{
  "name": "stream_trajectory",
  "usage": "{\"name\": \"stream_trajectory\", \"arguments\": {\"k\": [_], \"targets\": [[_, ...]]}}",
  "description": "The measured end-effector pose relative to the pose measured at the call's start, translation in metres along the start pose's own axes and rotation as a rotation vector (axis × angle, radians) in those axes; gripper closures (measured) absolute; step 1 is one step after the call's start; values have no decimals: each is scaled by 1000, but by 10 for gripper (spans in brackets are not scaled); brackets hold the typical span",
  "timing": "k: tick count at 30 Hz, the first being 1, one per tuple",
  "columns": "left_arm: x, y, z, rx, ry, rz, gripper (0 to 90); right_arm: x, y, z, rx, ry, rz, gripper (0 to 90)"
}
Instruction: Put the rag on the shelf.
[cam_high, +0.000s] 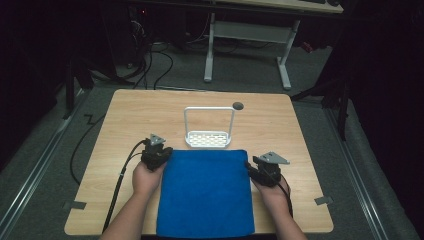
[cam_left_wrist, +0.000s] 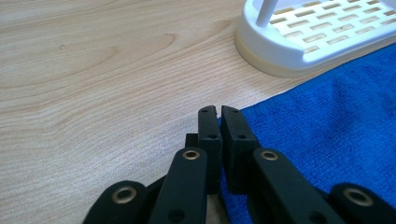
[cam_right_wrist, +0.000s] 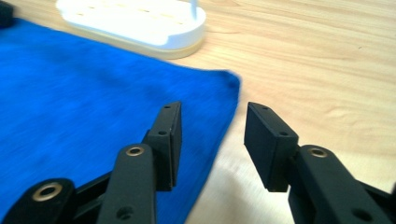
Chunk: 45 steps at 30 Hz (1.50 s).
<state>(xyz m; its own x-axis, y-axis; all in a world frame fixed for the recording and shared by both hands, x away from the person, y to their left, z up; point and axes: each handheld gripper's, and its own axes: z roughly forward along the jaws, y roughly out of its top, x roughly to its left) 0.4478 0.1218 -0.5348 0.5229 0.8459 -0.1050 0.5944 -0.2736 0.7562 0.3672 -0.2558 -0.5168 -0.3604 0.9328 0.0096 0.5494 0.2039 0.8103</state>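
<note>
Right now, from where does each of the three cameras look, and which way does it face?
High view: above the person's side, facing forward and down on the wooden table; both forearms, left gripper and right gripper flank the blue towel.
Left gripper view: rides on the left gripper, low over the table; its fingers are shut on the towel's corner.
Right gripper view: rides on the right gripper, fingers open at the opposite corner.
Shared: towel and white rack in all three.

Ahead of my left gripper (cam_left_wrist: 219, 112) the white rack (cam_left_wrist: 322, 39) blocks the way; bare table (cam_left_wrist: 93, 84) lies open beside both jaws.
</note>
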Motion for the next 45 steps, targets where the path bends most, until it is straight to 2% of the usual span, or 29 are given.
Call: {"name": "stream_trajectory", "arguments": {"k": [1,2,3,4,6,8,12,14,18,21,22,23,24,25,27,30,32,34,35,36,39,40,41,45], "targets": [[0,0,0,0,0,0,871,0,0,0,0,0,0,600],[0,0,0,-1,-2,-3,871,-3,9,11,36,10,18,600],[0,0,0,-1,-2,-3,871,-3,9,11,36,10,18,600],[0,0,0,-2,-2,-6,871,-3,18,23,63,14,15,594],[0,0,0,0,-3,-4,870,-3,20,26,72,13,10,591],[0,0,0,0,-4,-3,870,-1,28,37,95,1,-3,582],[0,0,0,0,-7,-4,869,-5,31,45,112,-19,5,582],[0,0,0,0,-8,-5,869,-10,30,50,137,-15,30,579],[1,0,0,-2,-12,-13,868,-11,27,51,158,-3,39,571],[1,0,0,-2,-15,-15,868,-10,25,52,153,-2,32,579],[2,0,0,-7,-17,-8,868,-8,24,52,145,-2,16,636],[2,0,0,-6,-22,-8,868,-8,24,52,145,-2,16,636],[2,0,0,-6,-26,-8,868,-6,23,51,140,-3,-4,695],[2,-1,-1,1,-34,-17,868,-6,23,51,140,-3,-4,695],[2,-1,-1,2,-42,-14,869,-4,23,51,146,8,-13,779],[0,-1,-1,0,-42,14,869,-2,21,49,134,19,-15,865],[-2,-2,-3,-11,-46,39,871,0,18,47,119,18,-10,875],[-3,-2,-4,-19,-46,47,872,0,17,45,101,20,-14,876],[-5,-3,-6,-32,-43,62,874,0,16,42,77,40,11,876],[-6,-4,-8,-53,-42,79,875,0,16,41,76,46,9,876],[-7,-4,-9,-67,-42,95,877,1,16,37,61,54,7,877],[-6,-4,-10,-66,-49,86,878,2,15,34,47,65,19,877],[-5,-5,-13,-85,-58,62,878,4,15,33,41,65,10,877],[-4,-6,-21,-113,-75,32,879,11,18,28,15,68,-17,877]]}}
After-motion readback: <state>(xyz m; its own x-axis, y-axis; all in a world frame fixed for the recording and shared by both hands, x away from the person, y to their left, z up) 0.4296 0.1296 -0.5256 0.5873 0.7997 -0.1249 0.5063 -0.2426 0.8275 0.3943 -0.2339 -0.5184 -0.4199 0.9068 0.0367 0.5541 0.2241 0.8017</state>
